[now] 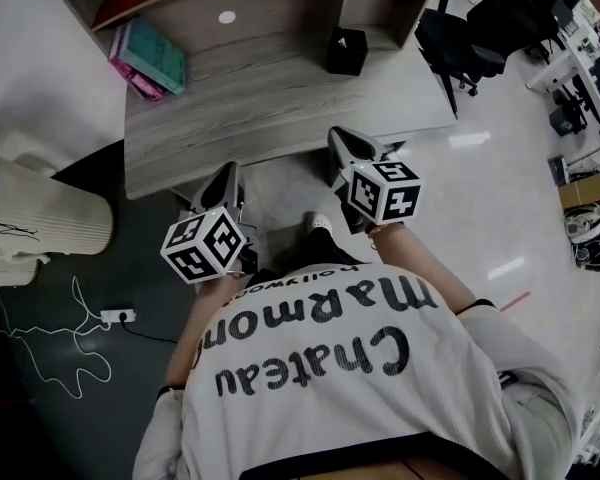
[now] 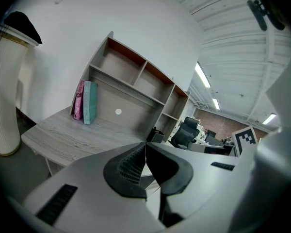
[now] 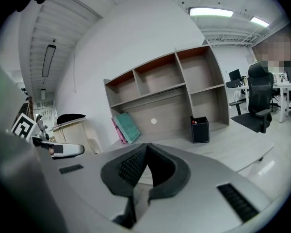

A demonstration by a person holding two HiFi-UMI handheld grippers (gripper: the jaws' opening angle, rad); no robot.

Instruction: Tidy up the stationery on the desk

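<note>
A grey wooden desk with a shelf unit stands in front of me. Pink and teal books lean at its back left, and a black pen holder stands at its back right. My left gripper hovers just short of the desk's front edge, shut with nothing in it. To its right, my right gripper hangs at the desk's edge, also shut and empty. In the left gripper view the gripper points at the books and holder. The right gripper view shows its gripper, the books and the holder.
A black office chair stands right of the desk. A white ribbed unit sits at the left, with a power strip and white cable on the dark floor. More desks and clutter line the far right.
</note>
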